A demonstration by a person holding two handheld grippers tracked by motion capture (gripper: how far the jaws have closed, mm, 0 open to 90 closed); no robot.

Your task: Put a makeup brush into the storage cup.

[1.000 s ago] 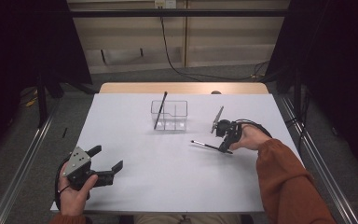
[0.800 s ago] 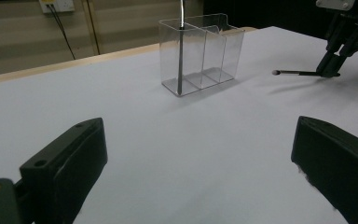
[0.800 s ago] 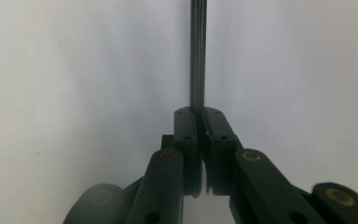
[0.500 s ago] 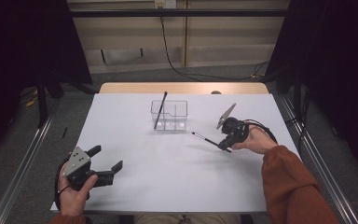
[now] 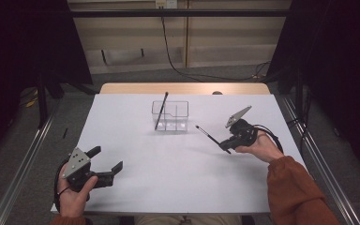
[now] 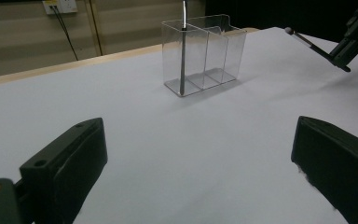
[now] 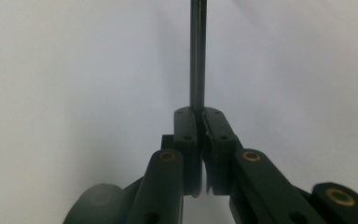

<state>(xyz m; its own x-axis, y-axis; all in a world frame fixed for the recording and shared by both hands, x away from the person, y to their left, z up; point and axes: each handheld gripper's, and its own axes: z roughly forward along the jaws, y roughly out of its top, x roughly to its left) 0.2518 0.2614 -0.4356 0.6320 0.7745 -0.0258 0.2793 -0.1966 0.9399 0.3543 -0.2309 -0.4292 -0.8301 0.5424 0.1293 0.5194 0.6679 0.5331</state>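
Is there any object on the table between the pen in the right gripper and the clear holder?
No, nothing visible. The pen in the right gripper faces bare table toward the clear holder.

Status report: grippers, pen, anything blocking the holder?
Right gripper shut on pen, off the table. Left gripper open, idle. Holder has one pen in its left slot; path clear.

Your table (image 5: 168, 178) has a white top with a wooden strip along its far edge. Just above the frame's centre, a clear three-compartment holder (image 5: 170, 116) stands on it, with a dark pen (image 5: 161, 110) leaning in its left compartment.
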